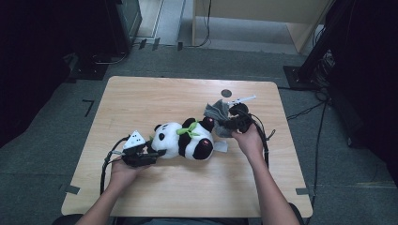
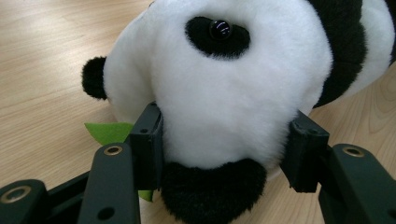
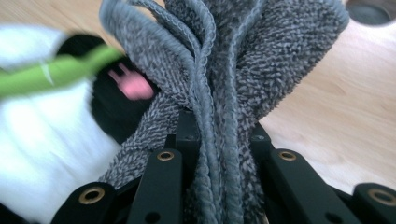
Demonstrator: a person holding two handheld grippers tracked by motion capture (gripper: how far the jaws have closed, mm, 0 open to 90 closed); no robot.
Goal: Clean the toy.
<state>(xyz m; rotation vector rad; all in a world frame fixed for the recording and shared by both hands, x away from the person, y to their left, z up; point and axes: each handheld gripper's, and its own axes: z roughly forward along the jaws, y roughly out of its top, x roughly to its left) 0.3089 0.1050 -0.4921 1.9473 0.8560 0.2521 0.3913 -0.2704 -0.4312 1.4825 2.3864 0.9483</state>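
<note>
A black and white plush panda [image 1: 185, 139] with a green leaf collar [image 1: 187, 129] lies on its side in the middle of the wooden table [image 1: 164, 93], head to the left. My left gripper [image 1: 152, 151] is at the head. In the left gripper view its jaws press into both sides of the panda's head [image 2: 224, 93], so the left gripper [image 2: 224, 149] is shut on it. My right gripper [image 1: 224, 123] sits by the panda's feet, shut on a bunched grey cloth [image 1: 217, 111]. The right gripper view has the cloth [image 3: 243, 56] pinched in folds in the right gripper [image 3: 219, 135], with the panda [image 3: 42, 140] blurred at left.
A dark round hole [image 1: 226, 93] marks the table's far side, and a small white stick-like object [image 1: 241, 99] lies just right of it. Black cables trail from both grippers. Dark equipment stands on the floor at both sides of the table.
</note>
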